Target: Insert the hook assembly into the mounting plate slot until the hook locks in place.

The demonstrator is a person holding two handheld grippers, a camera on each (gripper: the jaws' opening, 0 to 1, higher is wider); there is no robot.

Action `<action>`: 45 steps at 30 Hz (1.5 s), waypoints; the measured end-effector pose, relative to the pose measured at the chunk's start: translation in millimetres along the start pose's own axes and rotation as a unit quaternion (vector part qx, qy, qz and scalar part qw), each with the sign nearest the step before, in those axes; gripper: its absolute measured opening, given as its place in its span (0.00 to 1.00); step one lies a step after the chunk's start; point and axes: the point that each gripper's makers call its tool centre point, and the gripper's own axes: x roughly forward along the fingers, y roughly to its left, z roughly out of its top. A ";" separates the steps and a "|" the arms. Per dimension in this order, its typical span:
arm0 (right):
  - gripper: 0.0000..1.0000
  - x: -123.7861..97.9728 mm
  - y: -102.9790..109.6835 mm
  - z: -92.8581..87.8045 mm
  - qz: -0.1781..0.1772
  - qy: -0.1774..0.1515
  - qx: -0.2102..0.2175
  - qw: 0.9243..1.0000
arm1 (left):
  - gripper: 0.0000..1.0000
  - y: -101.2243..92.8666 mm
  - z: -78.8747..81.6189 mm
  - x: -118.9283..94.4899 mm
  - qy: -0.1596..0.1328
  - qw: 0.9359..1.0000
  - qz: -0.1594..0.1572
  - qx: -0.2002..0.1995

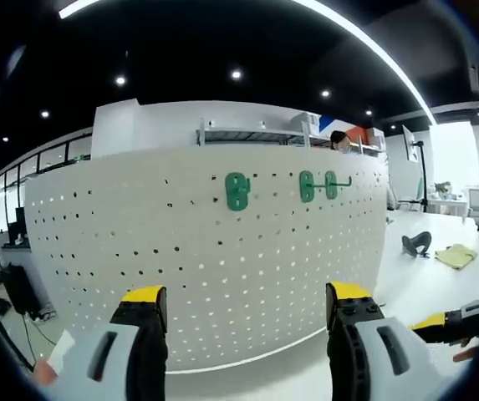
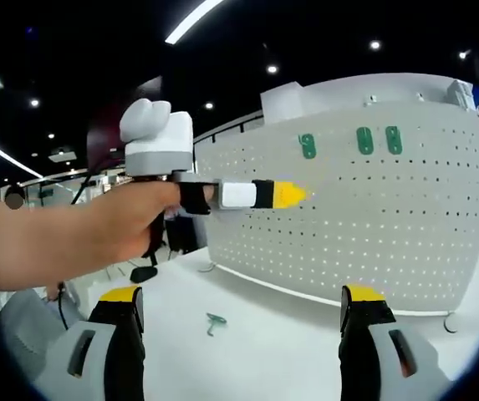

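A white perforated mounting plate [image 1: 222,251] stands upright on the white table [image 1: 423,284], seen also as the mounting plate [image 2: 373,217] in the right gripper view. Three green hooks hang near its top: one hook [image 1: 237,190] at the left and a pair [image 1: 318,185] further right. A loose green hook [image 2: 215,322] lies on the table in front of the plate. My left gripper [image 1: 246,305] is open with nothing between its jaws and faces the plate. A hand holds that left gripper [image 2: 293,195] above the table. My right gripper [image 2: 241,305] is open, with nothing in it, short of the loose hook.
A black object [image 1: 416,243] and a yellow cloth [image 1: 456,255] lie on the table to the right of the plate. A person [image 1: 338,140] is behind the plate. Shelving [image 1: 256,134] rises behind its top edge. The plate's foot [image 2: 450,322] rests on the table.
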 end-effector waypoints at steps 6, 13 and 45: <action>1.00 -0.4 6.2 -1.1 0.007 0.000 0.002 1.000 | 0.79 10.3 -22.7 -13.7 0.019 1.000 0.003 -0.002; 1.00 -0.2 10.9 -1.2 0.013 0.001 -0.001 1.000 | 0.79 10.3 -35.7 -23.2 0.030 1.000 -0.001 0.004; 1.00 -2.3 22.7 -7.4 0.029 0.007 0.000 1.000 | 0.78 33.0 -86.5 -85.9 0.061 0.998 -0.021 0.001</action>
